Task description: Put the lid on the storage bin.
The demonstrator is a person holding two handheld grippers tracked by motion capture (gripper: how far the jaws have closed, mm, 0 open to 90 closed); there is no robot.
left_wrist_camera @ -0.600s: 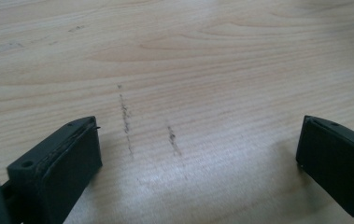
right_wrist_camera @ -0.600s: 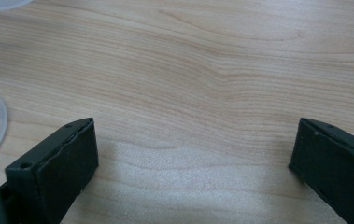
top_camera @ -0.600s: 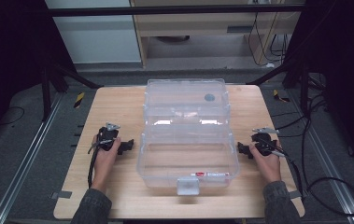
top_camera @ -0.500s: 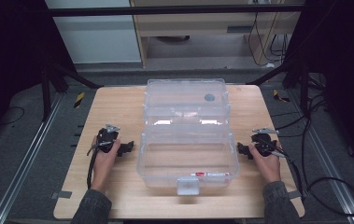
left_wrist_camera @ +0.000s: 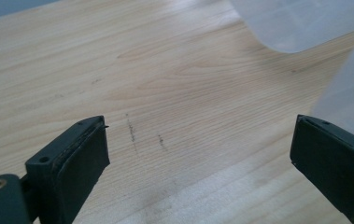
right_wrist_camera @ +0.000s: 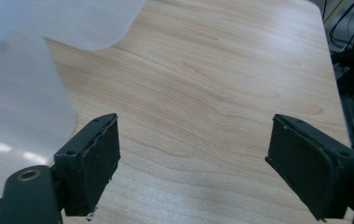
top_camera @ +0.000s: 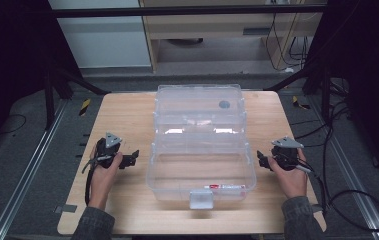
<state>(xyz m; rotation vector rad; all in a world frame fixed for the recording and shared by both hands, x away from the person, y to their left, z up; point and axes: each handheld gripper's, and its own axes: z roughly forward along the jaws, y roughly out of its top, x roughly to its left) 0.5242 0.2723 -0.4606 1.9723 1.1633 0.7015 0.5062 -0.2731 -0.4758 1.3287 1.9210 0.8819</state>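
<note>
Clear plastic storage box (top_camera: 200, 167) sitting open at the middle of the wooden table (top_camera: 127, 120), lid (top_camera: 199, 107) lying flat behind it toward the far edge, hinge side touching the box. Carrying a grey round mark (top_camera: 224, 104) on the lid's far right part. Bearing a white latch tab (top_camera: 201, 199) at the near wall, hanging over the table's front part. Holding a slim white item with red marking (top_camera: 225, 187) along the inner near wall, right of the latch; too small to identify.

Left gripper (top_camera: 129, 158) resting low on the table just beside the box's left wall, apart from it, pointing toward that wall, gripped by the left hand (top_camera: 103, 172). Standing released, 2 jaws spread wide with bare wood between them (left_wrist_camera: 198, 140); translucent box wall (left_wrist_camera: 347, 93) showing near the right jaw.

Right gripper (top_camera: 262, 160) lying level just beside the box's right wall, not touching, gripped by the right hand (top_camera: 292, 175). Also released, 2 jaws gaping over plain table grain (right_wrist_camera: 193, 140), grasping nothing; frosted box wall (right_wrist_camera: 20, 107) rising at the left jaw's side.
</note>
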